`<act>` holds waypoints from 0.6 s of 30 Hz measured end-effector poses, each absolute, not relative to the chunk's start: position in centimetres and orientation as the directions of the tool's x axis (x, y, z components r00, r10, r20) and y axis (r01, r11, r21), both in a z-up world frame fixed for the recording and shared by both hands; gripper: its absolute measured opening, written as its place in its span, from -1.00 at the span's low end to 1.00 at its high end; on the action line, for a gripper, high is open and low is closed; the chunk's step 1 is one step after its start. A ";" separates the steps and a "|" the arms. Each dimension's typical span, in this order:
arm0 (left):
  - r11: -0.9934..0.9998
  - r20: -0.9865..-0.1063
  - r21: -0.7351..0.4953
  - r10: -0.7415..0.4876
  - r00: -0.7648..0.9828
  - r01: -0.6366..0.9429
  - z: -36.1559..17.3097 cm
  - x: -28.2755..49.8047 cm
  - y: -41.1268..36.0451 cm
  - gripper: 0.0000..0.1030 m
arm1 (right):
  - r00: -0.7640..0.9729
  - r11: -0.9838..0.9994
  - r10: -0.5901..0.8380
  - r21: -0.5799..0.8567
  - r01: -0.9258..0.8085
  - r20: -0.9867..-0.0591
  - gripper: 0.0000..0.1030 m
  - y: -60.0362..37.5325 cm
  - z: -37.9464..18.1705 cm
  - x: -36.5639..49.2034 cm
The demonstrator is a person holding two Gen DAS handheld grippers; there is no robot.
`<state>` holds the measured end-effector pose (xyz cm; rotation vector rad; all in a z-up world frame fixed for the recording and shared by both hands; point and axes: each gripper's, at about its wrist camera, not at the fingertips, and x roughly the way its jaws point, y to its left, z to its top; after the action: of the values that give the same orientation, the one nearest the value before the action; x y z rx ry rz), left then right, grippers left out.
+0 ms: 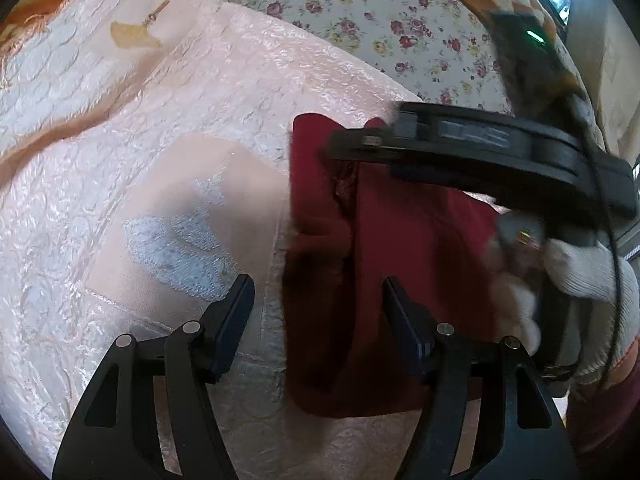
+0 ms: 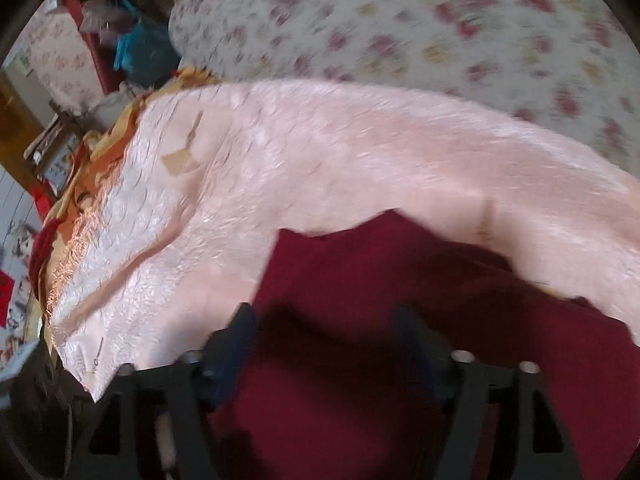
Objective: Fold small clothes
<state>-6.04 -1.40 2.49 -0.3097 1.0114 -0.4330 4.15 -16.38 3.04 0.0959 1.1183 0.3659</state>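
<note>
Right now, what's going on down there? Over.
Left gripper open, empty. Right gripper open above dark red cloth garment, lying partly folded on shiny pink quilted bedspread. Nothing blocking.

Dark red garment (image 1: 400,248), partly folded, lying rumpled on pink textured bedspread (image 1: 120,140)

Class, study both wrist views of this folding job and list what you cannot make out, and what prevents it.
1. Kind of garment: the dark red cloth is bunched and cut off by the frame in both views.
2. Right gripper in the left wrist view: motion blur hides whether it touches the cloth.
3. Right wrist view: blur and shadow smear the right gripper fingertips.
4. The yellowish tag on the pink quilt: too small to read.
</note>
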 end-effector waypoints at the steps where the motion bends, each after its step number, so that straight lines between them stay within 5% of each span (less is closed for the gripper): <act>1: 0.875 -0.745 -0.440 -0.482 0.460 0.204 2.4 -6.0 -1.5 0.28 | 0.379 0.939 0.323 0.244 -0.242 -0.867 0.50 -15.7 2.8 4.3; 5: 0.883 -0.747 -0.416 -0.468 0.472 0.216 2.3 -5.9 -2.3 0.35 | 0.363 0.957 0.210 0.114 -0.268 -0.908 0.85 -12.6 0.7 6.0; 8: 0.891 -0.748 -0.396 -0.454 0.484 0.224 2.2 -5.9 -2.8 0.38 | 0.380 0.947 0.105 -0.025 -0.321 -0.919 0.87 -11.0 -0.3 6.1; 9: 0.890 -0.746 -0.396 -0.455 0.486 0.226 2.2 -5.9 -3.0 0.38 | 0.395 0.949 0.107 -0.025 -0.313 -0.912 0.80 -11.4 -0.2 6.0; 11: 0.877 -0.734 -0.422 -0.479 0.482 0.229 2.2 -5.7 -3.1 0.38 | 0.413 0.960 0.144 0.025 -0.280 -0.899 0.31 -13.1 0.5 6.1; 14: 0.818 -0.690 -0.514 -0.574 0.441 0.260 2.3 -5.5 -3.3 0.29 | 0.403 0.951 0.272 0.179 -0.254 -0.874 -0.13 -16.3 1.5 6.1; 16: 0.771 -0.659 -0.555 -0.637 0.399 0.314 2.7 -5.4 -4.0 -0.19 | 0.387 0.933 0.345 0.266 -0.245 -0.855 -0.29 -18.4 2.0 5.7; 18: 0.774 -0.655 -0.510 -0.632 0.414 0.375 3.4 -6.1 -5.2 -0.24 | 0.378 0.920 0.382 0.310 -0.240 -0.843 -0.29 -19.6 2.2 5.2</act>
<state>-6.06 -5.21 3.37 -0.3045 0.9511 -0.6452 5.22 -19.56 2.21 0.1442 1.1151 0.3992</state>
